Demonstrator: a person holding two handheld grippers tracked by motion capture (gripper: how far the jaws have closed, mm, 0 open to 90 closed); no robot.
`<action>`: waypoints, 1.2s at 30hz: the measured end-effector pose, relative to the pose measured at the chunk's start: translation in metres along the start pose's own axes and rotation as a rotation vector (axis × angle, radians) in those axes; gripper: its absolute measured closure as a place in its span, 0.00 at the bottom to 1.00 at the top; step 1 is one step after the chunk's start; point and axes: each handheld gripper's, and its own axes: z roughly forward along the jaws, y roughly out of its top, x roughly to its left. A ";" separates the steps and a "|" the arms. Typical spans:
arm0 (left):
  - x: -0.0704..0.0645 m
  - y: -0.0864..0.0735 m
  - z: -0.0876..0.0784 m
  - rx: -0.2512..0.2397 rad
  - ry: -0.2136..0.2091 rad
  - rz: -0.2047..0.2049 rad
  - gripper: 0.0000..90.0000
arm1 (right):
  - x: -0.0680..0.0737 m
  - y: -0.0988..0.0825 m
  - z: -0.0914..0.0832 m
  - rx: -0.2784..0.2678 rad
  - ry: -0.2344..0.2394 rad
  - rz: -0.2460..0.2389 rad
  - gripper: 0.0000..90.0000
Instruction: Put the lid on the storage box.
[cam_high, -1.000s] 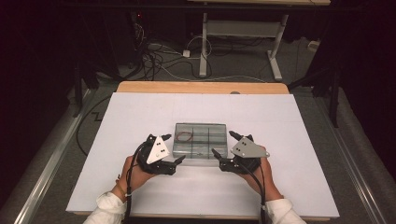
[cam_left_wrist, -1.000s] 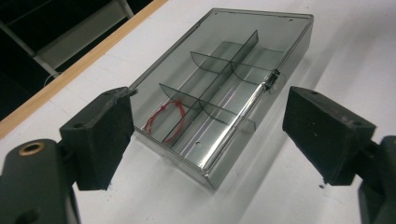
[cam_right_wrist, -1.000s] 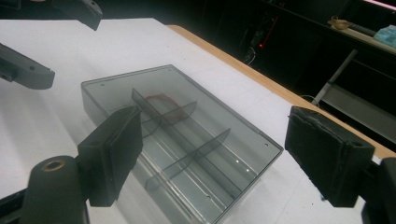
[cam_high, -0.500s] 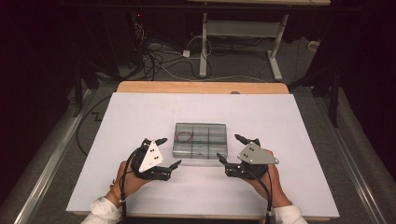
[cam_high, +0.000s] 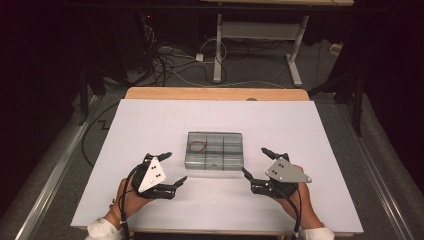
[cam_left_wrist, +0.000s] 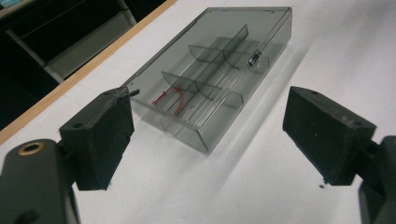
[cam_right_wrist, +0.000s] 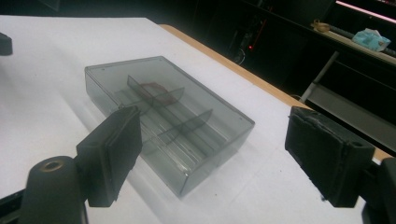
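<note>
White sheeting covers the wooden table (cam_high: 215, 93), with cables (cam_high: 170, 60) strewn over the dark floor behind. My left gripper (cam_high: 171, 168) and right gripper (cam_high: 254, 161) both gape wide, empty, flanking the smoky compartment box (cam_high: 215, 150) at the table's middle, touching nothing.

Table, floor and clutter behind

A white sheet (cam_high: 220, 120) covers the table (cam_high: 215, 93), whose wooden edge shows bare along the far side. Beyond it, cables (cam_high: 165, 65) lie tangled on the grey floor (cam_high: 260, 70) by a white desk frame (cam_high: 255, 35). A metal rail (cam_high: 55, 165) runs along the table's left. A shelf (cam_right_wrist: 359, 42) in the dark holds a bluish packet (cam_right_wrist: 371, 38).
</note>
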 end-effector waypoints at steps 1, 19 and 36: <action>0.000 -0.001 -0.002 0.006 0.004 0.006 0.17 | 0.000 -0.001 -0.001 0.002 -0.004 -0.002 0.21; 0.007 -0.033 -0.022 0.052 0.040 -0.023 0.17 | -0.012 -0.024 -0.022 0.019 -0.080 -0.008 0.23; 0.013 -0.071 -0.028 0.135 0.044 -0.102 0.17 | -0.027 -0.067 -0.033 0.098 -0.093 0.051 0.23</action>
